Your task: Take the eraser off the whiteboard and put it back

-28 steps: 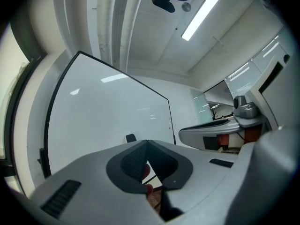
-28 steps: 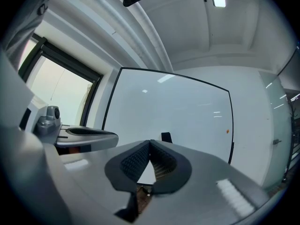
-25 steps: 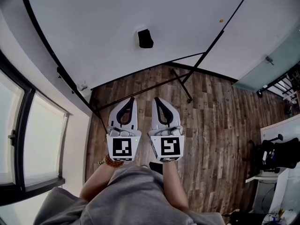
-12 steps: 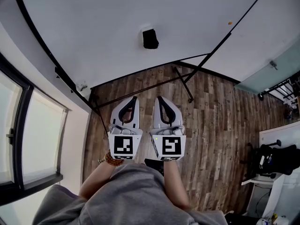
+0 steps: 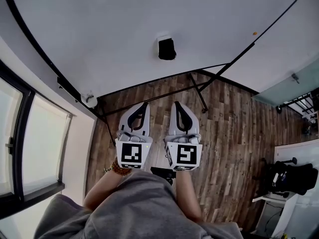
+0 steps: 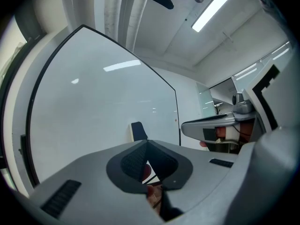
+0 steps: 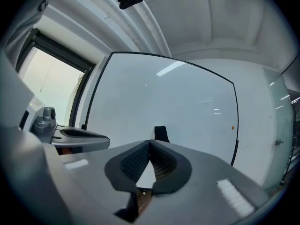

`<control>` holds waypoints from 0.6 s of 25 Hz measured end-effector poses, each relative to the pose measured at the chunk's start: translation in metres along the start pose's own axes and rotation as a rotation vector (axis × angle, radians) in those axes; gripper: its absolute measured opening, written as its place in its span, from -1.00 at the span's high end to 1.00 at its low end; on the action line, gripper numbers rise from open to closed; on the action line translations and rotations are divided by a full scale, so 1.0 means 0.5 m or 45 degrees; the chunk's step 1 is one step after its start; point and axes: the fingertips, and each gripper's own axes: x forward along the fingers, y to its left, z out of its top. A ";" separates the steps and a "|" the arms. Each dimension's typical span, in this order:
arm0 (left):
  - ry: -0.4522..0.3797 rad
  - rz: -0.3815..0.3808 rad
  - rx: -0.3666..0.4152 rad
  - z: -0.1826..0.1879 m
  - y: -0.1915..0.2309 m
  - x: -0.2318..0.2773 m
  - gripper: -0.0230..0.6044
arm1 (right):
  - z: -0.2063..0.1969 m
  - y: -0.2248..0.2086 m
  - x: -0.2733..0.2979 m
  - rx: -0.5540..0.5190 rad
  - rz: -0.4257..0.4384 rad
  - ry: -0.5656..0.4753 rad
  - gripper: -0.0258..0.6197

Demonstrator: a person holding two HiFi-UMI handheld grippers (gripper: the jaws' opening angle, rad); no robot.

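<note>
Whiteboard (image 5: pixel 99 34) ahead, w/ eraser (image 5: pixel 166 49) stuck on it, untouched. Left gripper (image 5: pixel 143 105) & right gripper (image 5: pixel 178 105) both have jaws together, empty, well short of it. Nothing done yet: grab, pull off and re-stick all left.

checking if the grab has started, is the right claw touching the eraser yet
Apart. The head view shows floor and bare whiteboard between the right claw and the eraser.
</note>
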 end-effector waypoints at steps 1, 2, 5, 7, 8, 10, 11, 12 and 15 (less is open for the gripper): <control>0.003 -0.001 -0.003 -0.002 0.005 0.008 0.91 | -0.001 -0.003 0.008 -0.003 -0.001 0.003 0.88; 0.006 -0.005 -0.006 -0.004 0.008 0.016 0.91 | -0.002 -0.005 0.016 -0.005 -0.002 0.007 0.88; 0.013 -0.026 -0.015 -0.006 0.012 0.037 0.91 | -0.001 -0.014 0.038 -0.014 -0.007 0.016 0.88; 0.015 -0.037 -0.020 -0.008 0.019 0.052 0.91 | 0.003 -0.018 0.053 -0.023 -0.008 0.016 0.88; 0.016 -0.043 -0.022 -0.011 0.023 0.059 0.91 | 0.005 -0.019 0.060 -0.029 -0.009 0.014 0.88; 0.020 -0.058 -0.024 -0.016 0.028 0.075 0.91 | 0.006 -0.022 0.073 -0.043 -0.015 0.011 0.88; 0.025 -0.069 -0.028 -0.019 0.029 0.081 0.91 | 0.006 -0.025 0.079 -0.051 -0.017 0.016 0.88; 0.033 -0.082 -0.033 -0.022 0.030 0.087 0.91 | 0.005 -0.026 0.085 -0.060 -0.018 0.023 0.88; 0.057 -0.123 -0.051 -0.034 0.034 0.098 0.91 | 0.001 -0.028 0.104 -0.072 -0.024 0.036 0.88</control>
